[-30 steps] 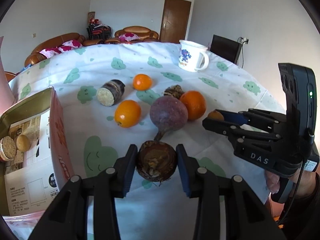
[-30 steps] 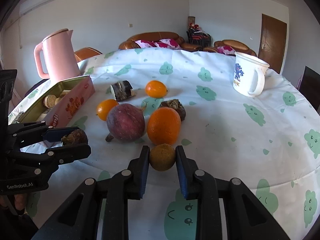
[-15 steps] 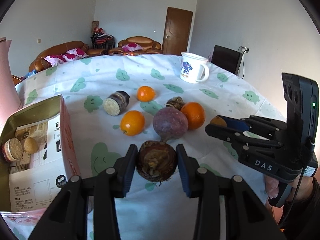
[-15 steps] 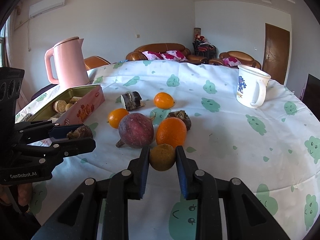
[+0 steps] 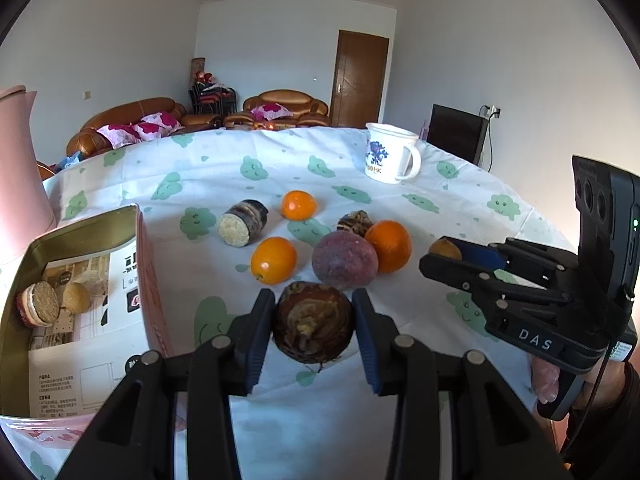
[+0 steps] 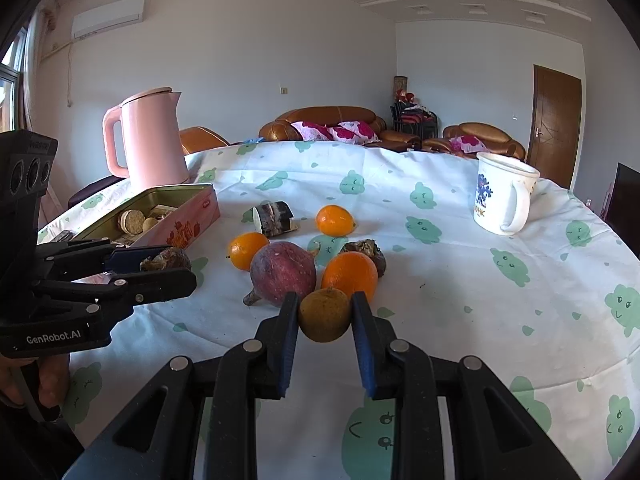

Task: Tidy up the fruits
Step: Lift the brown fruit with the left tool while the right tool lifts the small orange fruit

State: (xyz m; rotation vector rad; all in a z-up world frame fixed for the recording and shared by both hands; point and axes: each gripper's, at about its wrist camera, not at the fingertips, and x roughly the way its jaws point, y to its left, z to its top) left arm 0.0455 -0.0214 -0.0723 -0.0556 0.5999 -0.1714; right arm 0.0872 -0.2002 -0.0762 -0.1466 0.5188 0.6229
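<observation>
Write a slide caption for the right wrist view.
Right tongs grip a small brownish fruit above the tablecloth, left tongs alongside holding a dark fruit.

A dark brown, rough-skinned round fruit [image 5: 313, 327] sits between the blue pads of the left gripper [image 5: 313, 330], clear of the tablecloth. A small dull yellow-brown fruit [image 6: 325, 314] sits between the pads of the right gripper [image 6: 325, 316], also off the cloth. The loose fruits lie in a cluster on the cloth. A large purple-red fruit [image 5: 344, 259] with a short stem lies nearest. A large orange [image 5: 389, 245] touches its right side. A smaller orange [image 5: 274, 260] lies just left of it. A dark wrinkled fruit [image 5: 354, 222] sits behind the two large ones. A small orange [image 5: 298, 205] lies farther back. A short dark cylinder piece [image 5: 243, 227] with a pale cut end lies on its side at far left.
</observation>
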